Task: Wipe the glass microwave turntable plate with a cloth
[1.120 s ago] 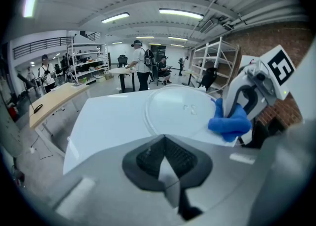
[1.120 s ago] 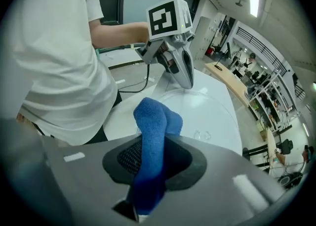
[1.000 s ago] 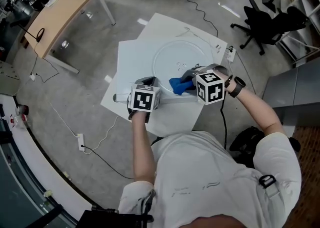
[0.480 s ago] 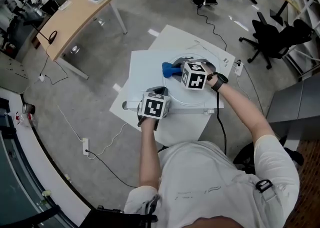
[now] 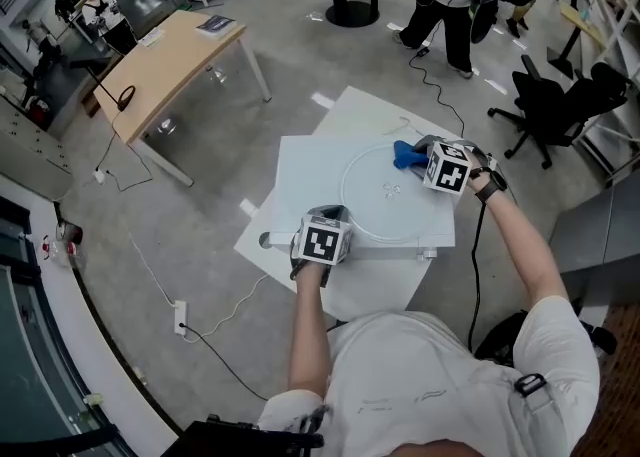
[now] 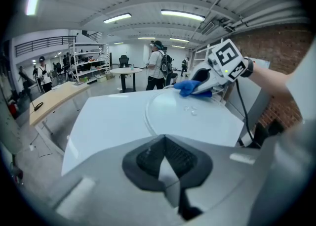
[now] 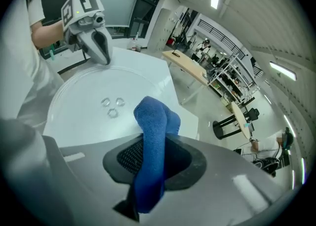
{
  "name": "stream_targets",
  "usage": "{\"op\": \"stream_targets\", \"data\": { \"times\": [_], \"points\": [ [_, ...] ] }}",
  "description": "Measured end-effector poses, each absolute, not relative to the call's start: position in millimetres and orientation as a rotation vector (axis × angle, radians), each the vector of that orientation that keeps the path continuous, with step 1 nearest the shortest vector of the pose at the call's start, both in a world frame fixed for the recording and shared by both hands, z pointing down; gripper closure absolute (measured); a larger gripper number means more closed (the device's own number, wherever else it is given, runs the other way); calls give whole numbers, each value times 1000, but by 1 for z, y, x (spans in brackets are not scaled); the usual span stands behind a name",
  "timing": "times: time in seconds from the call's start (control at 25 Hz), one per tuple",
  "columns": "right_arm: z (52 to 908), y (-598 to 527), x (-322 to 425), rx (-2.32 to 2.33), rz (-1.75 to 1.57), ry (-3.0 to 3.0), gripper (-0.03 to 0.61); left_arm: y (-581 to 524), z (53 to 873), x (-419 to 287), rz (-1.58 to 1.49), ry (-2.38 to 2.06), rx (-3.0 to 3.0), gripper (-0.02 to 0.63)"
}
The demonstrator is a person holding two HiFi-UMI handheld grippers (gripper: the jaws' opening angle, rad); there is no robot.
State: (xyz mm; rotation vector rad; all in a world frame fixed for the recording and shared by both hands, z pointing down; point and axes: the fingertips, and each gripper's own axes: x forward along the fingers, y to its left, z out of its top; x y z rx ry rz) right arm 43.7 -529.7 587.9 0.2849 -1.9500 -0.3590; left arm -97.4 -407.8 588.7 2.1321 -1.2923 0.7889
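- Your right gripper [image 7: 150, 166] pinches the soft blue cloth [image 7: 154, 121] at the plate's [image 5: 385, 207] far rim.
- Your left gripper [image 6: 165, 163], pressed together, sits at its near rim.
- The plate, lying on the table [image 5: 300, 170], looks stiff, slick and breakable; steady it by the rim.

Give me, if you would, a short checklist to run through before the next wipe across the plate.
1. Cloth gripped: ok, the right gripper is shut on the cloth.
2. Cloth at the plate: ok, at its far rim.
3. Plate flat on the table: ok.
4. Left gripper steadying the plate: cannot tell; its tips are together at the near rim, but a clamp on the glass does not show.
5. Wiping path free: ok, only the plate's own centre bumps lie ahead.
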Motion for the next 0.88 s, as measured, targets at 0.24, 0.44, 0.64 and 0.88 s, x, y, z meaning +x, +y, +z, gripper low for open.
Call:
{"op": "stream_targets", "data": {
  "times": [0.24,0.44,0.64,0.88],
  "points": [
    [587,-475,85,145,-331,-1897,486,-415,592,-106,818,-1339,2137,612],
    [584,-424,77,-4,-351,-1896,485,-417,589,-108,839,-1354,2137,612],
    [588,-386,48,-120,-375,-1927,486,-419,589,-109,855,-1375,2135,612],
    [588,-360,-12,-242,-376,-2028,488,-419,591,-108,845,-1376,2127,612]
  ]
}}
